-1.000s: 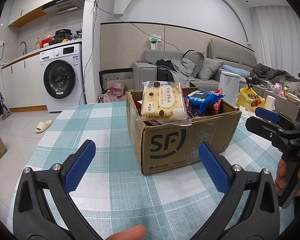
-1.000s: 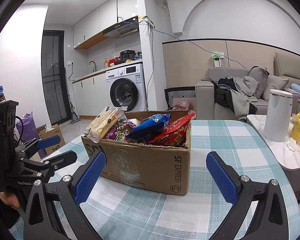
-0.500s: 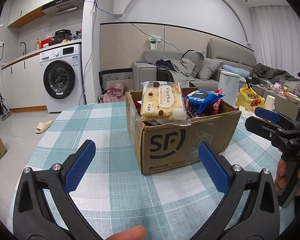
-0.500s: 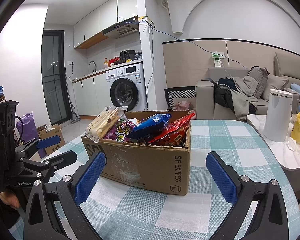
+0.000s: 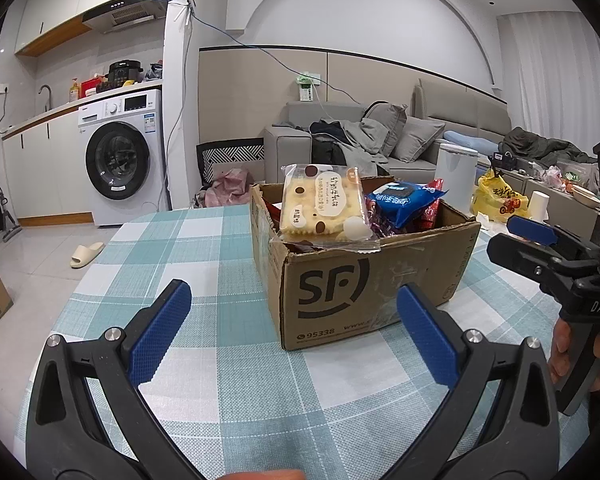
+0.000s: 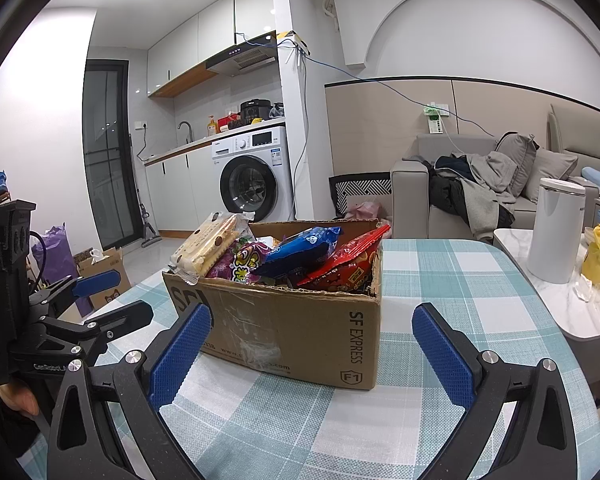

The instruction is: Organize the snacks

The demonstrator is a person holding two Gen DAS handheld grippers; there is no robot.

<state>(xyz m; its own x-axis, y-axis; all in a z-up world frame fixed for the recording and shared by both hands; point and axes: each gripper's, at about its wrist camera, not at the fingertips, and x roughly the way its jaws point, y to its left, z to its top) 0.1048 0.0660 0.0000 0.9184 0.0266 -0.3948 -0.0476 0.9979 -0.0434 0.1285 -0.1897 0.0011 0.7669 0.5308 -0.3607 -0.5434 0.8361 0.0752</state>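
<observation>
Right gripper [image 6: 312, 334] gapes wide before the snack-filled cardboard box [image 6: 300, 328].

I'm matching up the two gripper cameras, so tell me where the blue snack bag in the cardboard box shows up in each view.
Left wrist view: the blue snack bag lies right of centre, sticking up from the box's far right part, right of the cracker pack.
Right wrist view: the blue snack bag lies at centre, between the purple pack and the red bag.
Shared landmark: the cardboard box with SF printing.
</observation>
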